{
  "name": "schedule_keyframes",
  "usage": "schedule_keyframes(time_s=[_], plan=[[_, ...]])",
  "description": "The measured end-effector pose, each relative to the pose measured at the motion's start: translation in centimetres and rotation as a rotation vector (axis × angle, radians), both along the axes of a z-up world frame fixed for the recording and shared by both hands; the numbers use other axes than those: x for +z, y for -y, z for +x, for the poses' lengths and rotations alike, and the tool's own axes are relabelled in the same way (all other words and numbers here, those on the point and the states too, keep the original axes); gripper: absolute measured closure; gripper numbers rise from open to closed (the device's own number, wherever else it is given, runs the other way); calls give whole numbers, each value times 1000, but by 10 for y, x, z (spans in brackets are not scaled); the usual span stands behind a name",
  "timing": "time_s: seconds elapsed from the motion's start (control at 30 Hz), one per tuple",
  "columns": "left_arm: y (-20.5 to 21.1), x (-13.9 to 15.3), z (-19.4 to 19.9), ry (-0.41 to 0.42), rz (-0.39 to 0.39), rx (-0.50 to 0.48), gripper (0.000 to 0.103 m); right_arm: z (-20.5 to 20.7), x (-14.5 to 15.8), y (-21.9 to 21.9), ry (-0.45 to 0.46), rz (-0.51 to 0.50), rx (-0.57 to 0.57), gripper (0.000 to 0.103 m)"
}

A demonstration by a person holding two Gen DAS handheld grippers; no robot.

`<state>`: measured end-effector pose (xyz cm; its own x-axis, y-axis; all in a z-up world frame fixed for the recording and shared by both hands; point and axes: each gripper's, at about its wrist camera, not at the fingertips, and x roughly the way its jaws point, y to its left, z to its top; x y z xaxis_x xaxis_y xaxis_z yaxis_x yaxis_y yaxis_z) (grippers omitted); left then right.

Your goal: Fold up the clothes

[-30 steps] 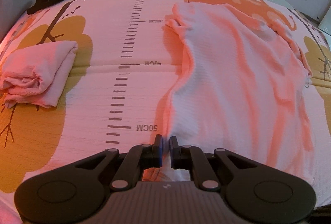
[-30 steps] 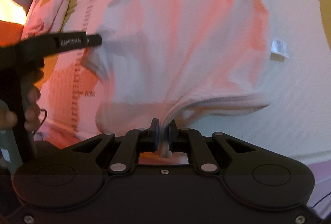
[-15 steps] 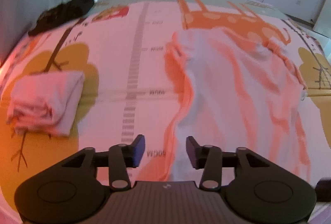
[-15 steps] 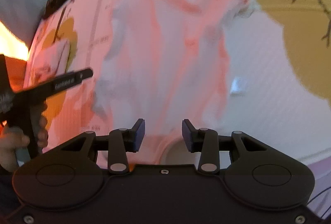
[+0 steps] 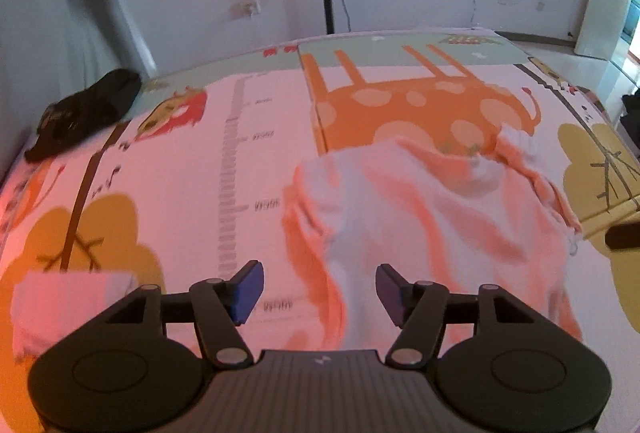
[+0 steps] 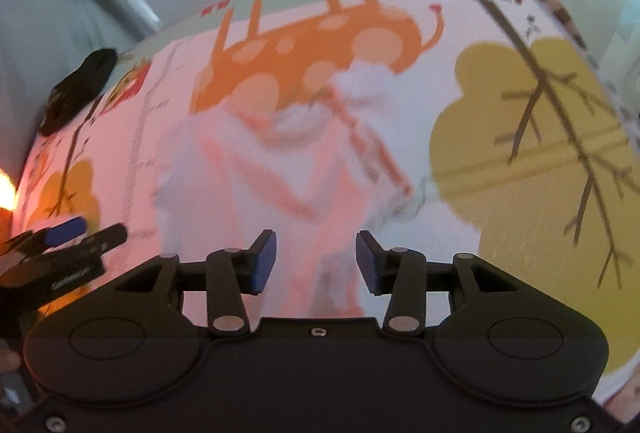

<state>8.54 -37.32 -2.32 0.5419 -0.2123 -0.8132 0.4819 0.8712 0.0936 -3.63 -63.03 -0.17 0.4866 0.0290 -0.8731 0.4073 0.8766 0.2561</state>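
Left wrist view shows the left gripper (image 5: 319,289) with its blue-padded fingers spread wide and nothing between them, hovering above the near part of a white garment (image 5: 432,225). That garment lies rumpled on a cartoon play mat (image 5: 192,161), its far end bunched over the orange spotted animal print (image 5: 412,105) and its near end running under the gripper body. A second pale piece, a folded cloth (image 5: 68,297), sits well apart at the left on a yellow tree print, and a dark bundle (image 5: 84,113) rests at the mat's far left corner near the wall. Right wrist view shows the right gripper (image 6: 315,260) likewise gaping, holding nothing, above the same white garment (image 6: 272,169), which is blurred here. At that view's left edge the left gripper (image 6: 76,235) appears, its two fingers apart.
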Motion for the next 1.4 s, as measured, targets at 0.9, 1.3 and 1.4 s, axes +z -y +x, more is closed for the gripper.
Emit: schedule_keyframes(time_s=[0.9, 1.3, 1.4], plan=[[64, -56, 86, -46, 31, -87, 38, 171, -84, 39, -94, -195, 25, 61], [66, -62, 89, -70, 39, -84, 37, 167, -95, 46, -96, -235, -11, 93], [67, -61, 88, -78, 34, -81, 37, 157, -80, 58, -61, -211, -47, 94]])
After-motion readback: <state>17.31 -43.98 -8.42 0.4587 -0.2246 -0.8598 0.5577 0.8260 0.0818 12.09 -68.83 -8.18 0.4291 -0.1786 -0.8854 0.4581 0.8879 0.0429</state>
